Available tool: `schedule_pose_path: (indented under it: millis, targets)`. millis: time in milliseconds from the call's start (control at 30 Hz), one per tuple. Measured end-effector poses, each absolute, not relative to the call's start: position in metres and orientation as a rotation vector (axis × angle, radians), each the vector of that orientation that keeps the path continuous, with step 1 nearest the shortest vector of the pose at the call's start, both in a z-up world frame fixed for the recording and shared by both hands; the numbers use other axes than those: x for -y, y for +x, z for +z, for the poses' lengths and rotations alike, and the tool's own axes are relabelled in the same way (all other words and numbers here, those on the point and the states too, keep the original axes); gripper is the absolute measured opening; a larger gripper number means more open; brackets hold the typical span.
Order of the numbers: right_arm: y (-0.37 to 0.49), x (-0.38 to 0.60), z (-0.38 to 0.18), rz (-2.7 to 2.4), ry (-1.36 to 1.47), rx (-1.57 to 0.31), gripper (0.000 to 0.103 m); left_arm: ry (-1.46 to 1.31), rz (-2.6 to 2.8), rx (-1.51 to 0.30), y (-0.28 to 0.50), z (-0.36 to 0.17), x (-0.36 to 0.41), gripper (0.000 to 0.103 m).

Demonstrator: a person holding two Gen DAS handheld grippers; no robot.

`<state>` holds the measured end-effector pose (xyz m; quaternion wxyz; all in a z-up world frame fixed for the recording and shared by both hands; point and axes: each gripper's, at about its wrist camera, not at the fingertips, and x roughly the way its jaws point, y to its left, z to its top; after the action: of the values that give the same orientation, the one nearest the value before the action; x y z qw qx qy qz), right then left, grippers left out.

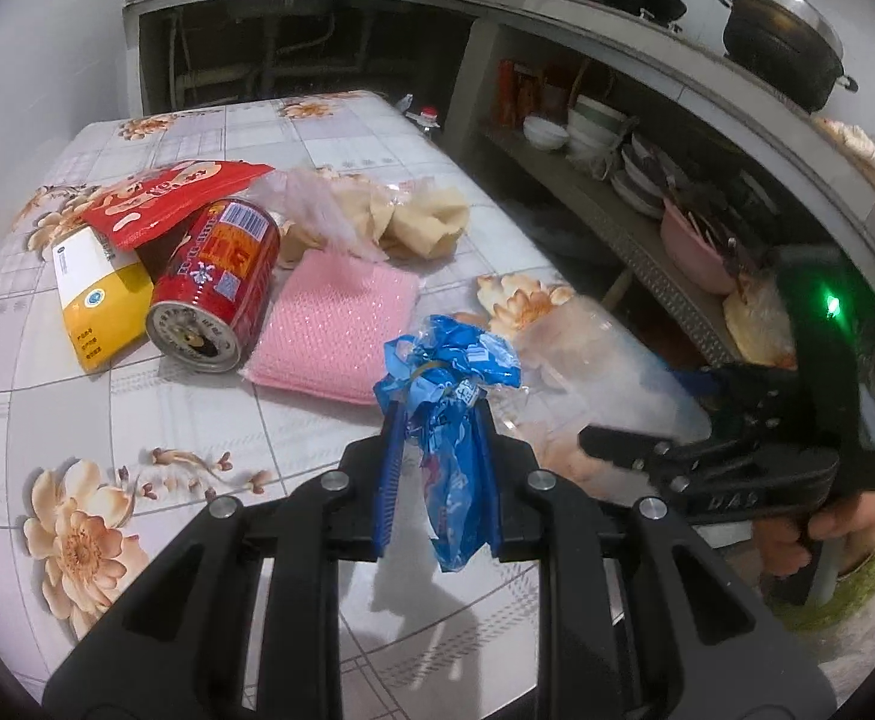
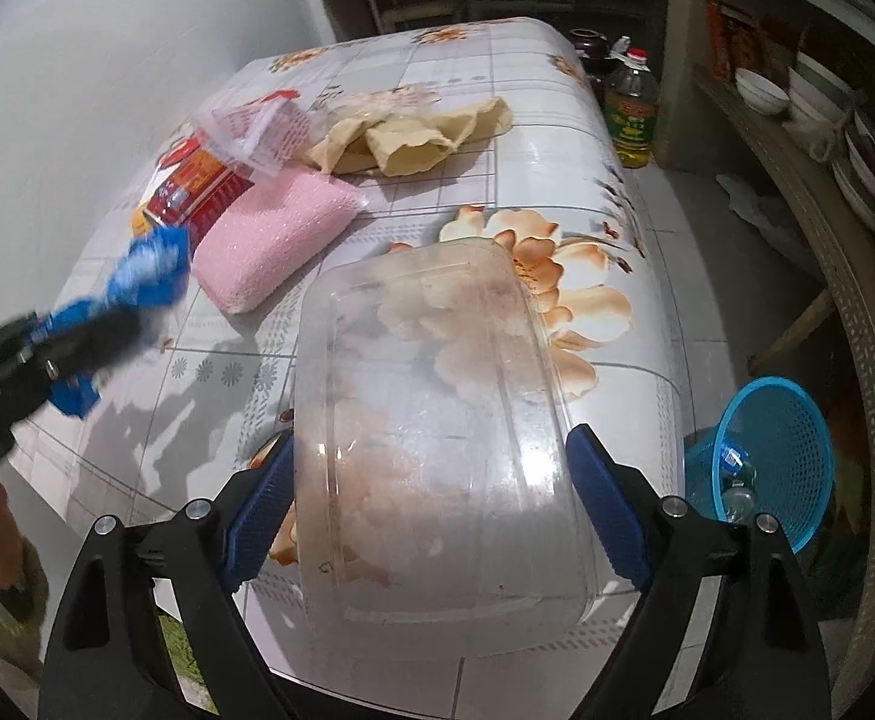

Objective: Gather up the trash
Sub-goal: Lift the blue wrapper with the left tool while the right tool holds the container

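Blue wrapper (image 1: 452, 414): crumpled, pinched between narrow-set pads of left gripper (image 1: 442, 420), above the floral table (image 1: 197, 396). Right gripper (image 2: 431, 480): jaws wide, both pads against the sides of a clear plastic container (image 2: 437, 420); contents not discernible. Blue basket (image 2: 779, 456) beside the table on the floor, holding a bottle and scraps.
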<state>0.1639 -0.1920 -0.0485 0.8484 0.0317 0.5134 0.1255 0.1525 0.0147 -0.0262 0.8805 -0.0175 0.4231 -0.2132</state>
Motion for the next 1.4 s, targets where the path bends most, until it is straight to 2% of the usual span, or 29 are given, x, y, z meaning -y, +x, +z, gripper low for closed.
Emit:
schedule_pose_path:
  millis: [600, 1400]
  targets:
    - [0.157, 0.229, -0.044, 0.225, 0.225, -1.052, 0.084, 0.09, -0.376, -0.899, 0.155, -0.036, 0.01, 0.021]
    - [0.156, 0.235, -0.038, 0.227, 0.254, -1.038, 0.083, 0.115, -0.355, -0.882, 0.153, -0.033, 0.009, 0.021]
